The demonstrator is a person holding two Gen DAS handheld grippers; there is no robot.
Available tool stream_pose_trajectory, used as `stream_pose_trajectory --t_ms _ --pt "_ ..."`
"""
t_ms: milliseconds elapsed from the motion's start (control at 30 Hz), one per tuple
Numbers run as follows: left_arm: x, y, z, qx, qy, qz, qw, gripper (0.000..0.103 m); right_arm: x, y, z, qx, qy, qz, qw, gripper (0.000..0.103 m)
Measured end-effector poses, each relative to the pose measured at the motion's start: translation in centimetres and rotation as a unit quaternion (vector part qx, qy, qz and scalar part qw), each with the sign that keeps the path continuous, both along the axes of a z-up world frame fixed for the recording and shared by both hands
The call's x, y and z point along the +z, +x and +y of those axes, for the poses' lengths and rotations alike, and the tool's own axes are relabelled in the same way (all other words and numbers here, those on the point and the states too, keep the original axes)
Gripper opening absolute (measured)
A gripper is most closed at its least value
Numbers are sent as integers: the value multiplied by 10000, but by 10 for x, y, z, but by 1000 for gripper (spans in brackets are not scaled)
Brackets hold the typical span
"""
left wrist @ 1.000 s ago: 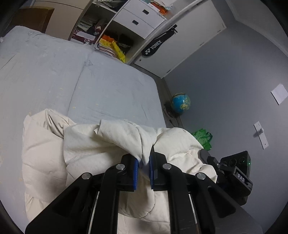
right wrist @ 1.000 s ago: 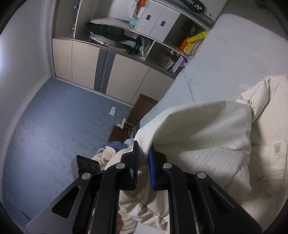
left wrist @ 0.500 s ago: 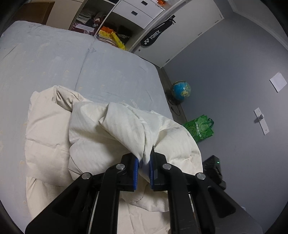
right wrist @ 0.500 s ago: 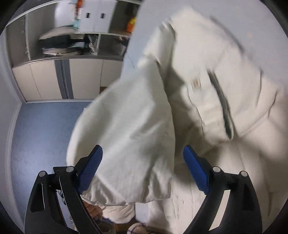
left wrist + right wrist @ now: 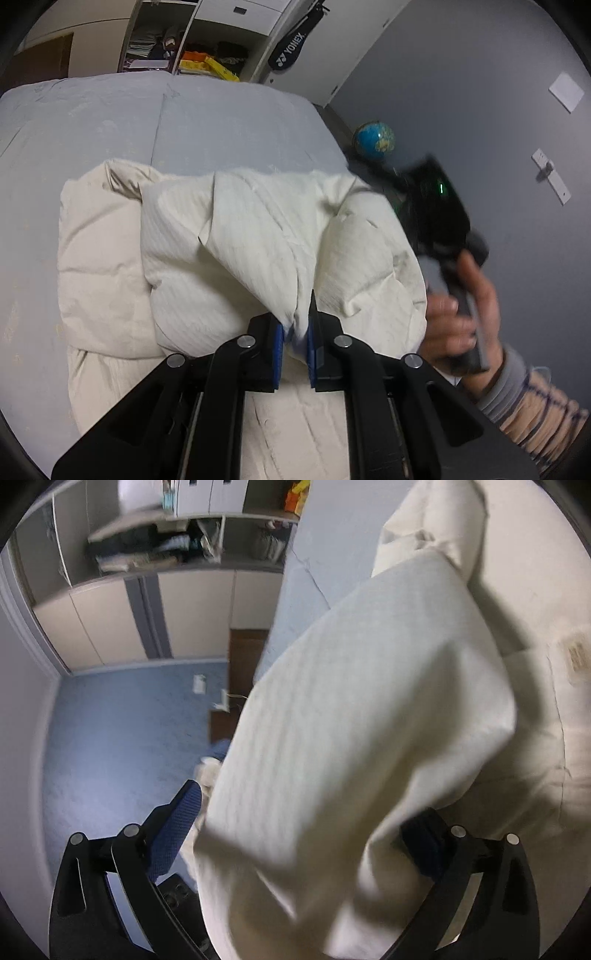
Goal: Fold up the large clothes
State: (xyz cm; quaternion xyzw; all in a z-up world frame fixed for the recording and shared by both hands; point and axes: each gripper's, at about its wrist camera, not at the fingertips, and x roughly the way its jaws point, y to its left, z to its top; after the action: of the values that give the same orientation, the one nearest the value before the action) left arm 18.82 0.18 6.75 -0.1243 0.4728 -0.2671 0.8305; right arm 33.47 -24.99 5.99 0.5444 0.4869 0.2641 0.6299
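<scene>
Garment: a large cream-white padded quilted coat (image 5: 229,240) lies bunched on the pale grey-blue bed cover (image 5: 110,122), taking up the near half of the bed; a folded-over flap with a fine woven stripe sits on top of the smoother puffy layers.
Left gripper: the black two-finger left gripper with blue pads (image 5: 296,341) has its jaws drawn narrow, pinching a peak of the coat's striped fabric between the pads.
Right gripper: the black right gripper with blue mesh pads (image 5: 306,830) stands with its jaws spread wide, one pad at either side of a hanging fold of the same coat (image 5: 362,738); the cloth drapes loosely between them, not clamped.
Right hand: in the left wrist view a bare hand in a grey-cuffed sleeve (image 5: 461,314) grips the dark handle of the other tool at the coat's right edge; that part is motion-blurred.
Label: a small sewn tag (image 5: 576,653) shows on the coat's inner surface.
Room, far side: an open white shelf unit with stacked items (image 5: 192,55) stands beyond the bed, with a black racket bag (image 5: 290,55) hung beside it.
Room, floor: a blue globe (image 5: 373,139) sits by the grey wall, and blue carpet (image 5: 122,746) shows beside the bed.
</scene>
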Motion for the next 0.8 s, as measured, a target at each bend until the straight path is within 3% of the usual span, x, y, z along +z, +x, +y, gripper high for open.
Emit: stream_pose_trajectory --t_ms 67,100,133,200,233,267,300,333,367,567,733,800 --pt "-7 -4 1 25 -56 48 10000 10 4 0 3 86 -182 -155 9997 95" --pt "-10 -4 1 34 -92 81 9999 10 6 0 5 140 -289 -282 9991 87" --pt "-15 -6 2 42 -86 109 9999 11 8 -2 7 226 -486 -435 9976 77" --pt "-20 -6 6 112 -133 153 9997 17 5 -6 6 288 -688 -520 9959 33" --pt "-24 -7 13 204 -275 207 9992 20 -1 -10 2 218 -701 -507 9960 28" --pt "-24 -8 18 292 -364 231 9986 40 -6 -13 -3 143 -681 -511 9963 24" --pt "-25 -11 23 463 -381 246 9979 73 -10 -18 -8 31 -645 -537 9965 22" --pt "-25 -13 31 650 -359 222 9970 83 -15 -23 -15 -89 -563 -563 9968 21" --pt "-27 -16 42 833 -369 155 9957 86 -19 -28 -21 -172 -480 -555 9972 21" --pt "-56 -5 83 1444 -616 833 9841 94 -24 -38 -27 -225 -362 -595 9973 21" --pt "-108 15 91 1783 -1482 1808 9558 96 -23 -32 -22 -277 -184 -611 9976 21" --pt "-122 22 89 1875 -1778 1975 9456 96 -24 -33 -25 -332 -42 -594 9977 21"
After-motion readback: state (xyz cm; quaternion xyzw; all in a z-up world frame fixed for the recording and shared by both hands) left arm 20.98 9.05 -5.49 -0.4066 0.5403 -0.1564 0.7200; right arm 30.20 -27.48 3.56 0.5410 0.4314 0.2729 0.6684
